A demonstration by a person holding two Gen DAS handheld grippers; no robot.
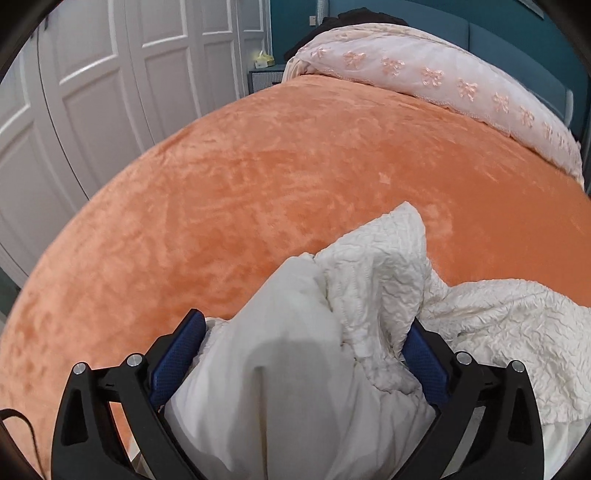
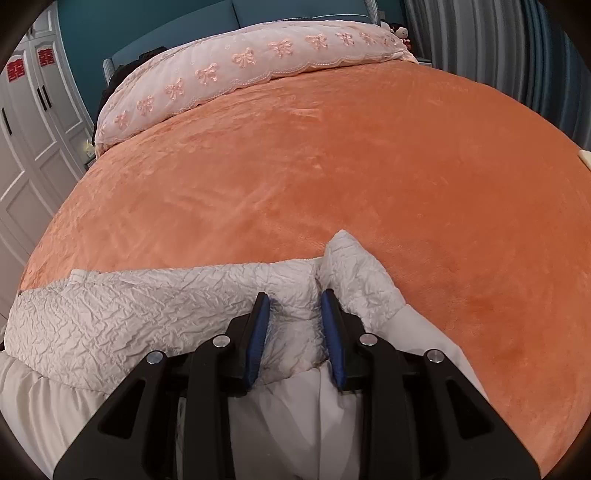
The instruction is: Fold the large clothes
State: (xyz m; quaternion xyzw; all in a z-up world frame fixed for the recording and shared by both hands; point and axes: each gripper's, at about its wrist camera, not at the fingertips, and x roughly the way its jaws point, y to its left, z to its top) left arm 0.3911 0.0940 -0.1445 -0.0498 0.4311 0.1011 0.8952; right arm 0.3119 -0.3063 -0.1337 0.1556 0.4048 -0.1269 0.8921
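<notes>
A bed (image 2: pixel 332 177) covered by an orange plush blanket (image 1: pixel 258 184) fills both views. At the bed's head lies a long pink quilt roll (image 2: pixel 236 70) with embroidered bows, set against a teal headboard (image 2: pixel 295 9). White panelled wardrobe doors (image 1: pixel 110 74) stand along one side of the bed, and grey curtains (image 2: pixel 498 44) hang on the other side near the head. A small nightstand (image 1: pixel 264 77) carrying a tissue box (image 1: pixel 263 61) stands beside the head of the bed, between it and the wardrobe.

The white garment (image 2: pixel 147 306), crinkle-textured outside with a smooth pale lining, lies bunched at the foot edge of the bed, part of it hanging over that edge toward the cameras.

The left tongs (image 1: pixel 304 328) stand wide apart, with a thick mound of the garment heaped between the blue pads (image 1: pixel 424 365); the cloth brushes the pads, but the fingers do not pinch it. The right tongs (image 2: pixel 295 302) are parted to a narrow gap over a fold of the crinkled cloth near a raised corner of the garment; the fabric lies between them, yet whether the pads press on it cannot be told.
</notes>
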